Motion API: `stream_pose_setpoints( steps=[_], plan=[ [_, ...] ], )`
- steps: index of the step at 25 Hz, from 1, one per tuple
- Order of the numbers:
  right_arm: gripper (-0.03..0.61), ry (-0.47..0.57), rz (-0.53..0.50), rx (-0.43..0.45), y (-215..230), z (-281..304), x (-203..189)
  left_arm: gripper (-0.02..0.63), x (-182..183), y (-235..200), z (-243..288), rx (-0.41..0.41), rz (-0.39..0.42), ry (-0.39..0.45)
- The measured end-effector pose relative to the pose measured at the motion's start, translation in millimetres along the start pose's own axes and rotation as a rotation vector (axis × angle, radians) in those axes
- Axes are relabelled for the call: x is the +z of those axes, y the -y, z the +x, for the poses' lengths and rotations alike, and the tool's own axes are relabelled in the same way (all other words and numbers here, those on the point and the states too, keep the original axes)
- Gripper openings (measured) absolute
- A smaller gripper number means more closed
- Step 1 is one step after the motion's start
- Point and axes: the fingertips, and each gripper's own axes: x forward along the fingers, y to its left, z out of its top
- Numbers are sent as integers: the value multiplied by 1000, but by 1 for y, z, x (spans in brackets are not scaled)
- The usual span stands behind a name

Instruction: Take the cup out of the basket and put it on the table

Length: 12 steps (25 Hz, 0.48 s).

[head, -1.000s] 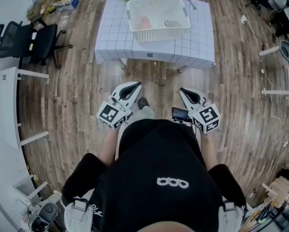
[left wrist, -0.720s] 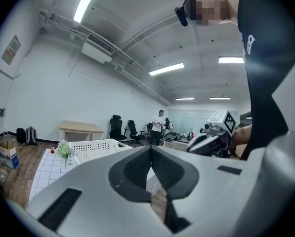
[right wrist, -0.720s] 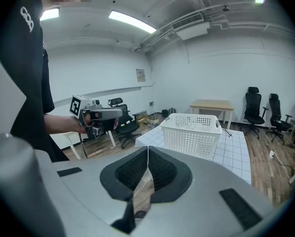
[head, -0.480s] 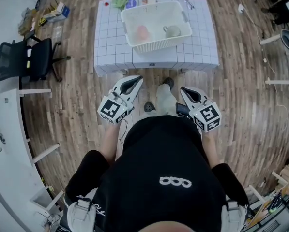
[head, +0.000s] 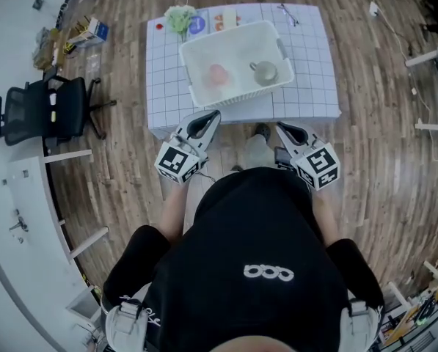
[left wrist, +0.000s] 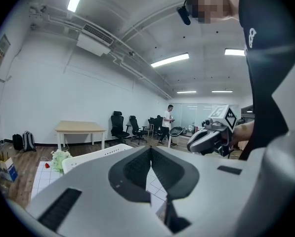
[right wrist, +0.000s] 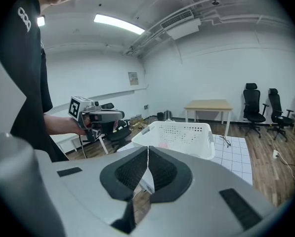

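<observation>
Cup in basket lies about eleven o'clock from the right gripper, nearer than the left gripper; both jaws closed, empty.

The basket was white, on a white tabletop ruled with a thin dark grid. Inside the basket, the cup was pale grey, and a lump beside it pinkish-orange. Beyond the basket lay a light green tuft. The left gripper and right gripper were grey, with black-and-white marker cubes. The floor was brown planking.
</observation>
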Motion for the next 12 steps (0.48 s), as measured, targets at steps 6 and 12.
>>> stream_pose_setpoints(
  steps=[6,12],
  plan=[
    [25,17,31,-5,57,9,13,9,9,-25,61,-51,15,-50],
    [25,33,51,-39,116,4,15,9,-1,-41,123,-83,39,-133]
  ],
)
